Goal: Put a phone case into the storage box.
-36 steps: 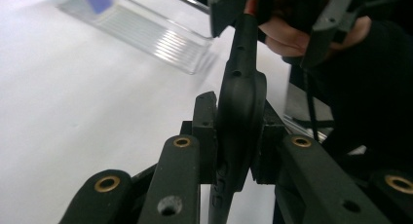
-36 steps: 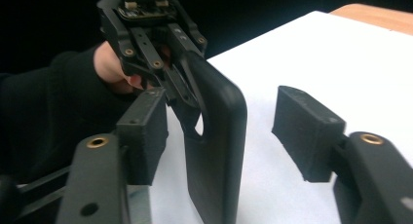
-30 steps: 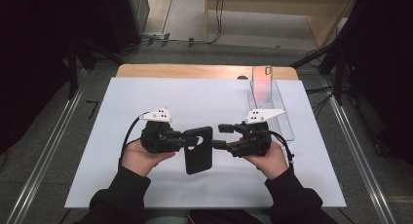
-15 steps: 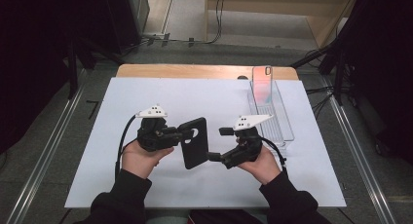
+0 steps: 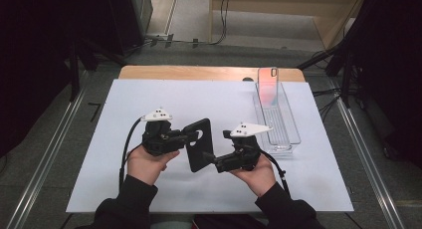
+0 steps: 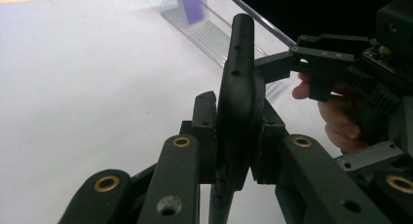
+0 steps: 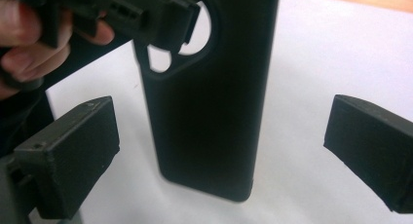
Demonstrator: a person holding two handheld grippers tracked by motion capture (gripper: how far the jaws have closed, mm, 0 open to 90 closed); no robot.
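Since the earlier frame, the right tongs have let go of the black case, dropped a little lower, and their jaws have just been opening. From above, the left tongs grip the case by its top end, tilted over the white tabletop. Along the left tongs, both pads squeeze the case edge-on. Along the right tongs, the jaws stand wide apart beside the case, not touching it.

Place read as a lab or recording workspace. A white sheet covered a wooden table; aluminium rails ran along the floor at 9 and 3 o'clock. Black curtains hung at 10 o'clock, cables trailed at 12.
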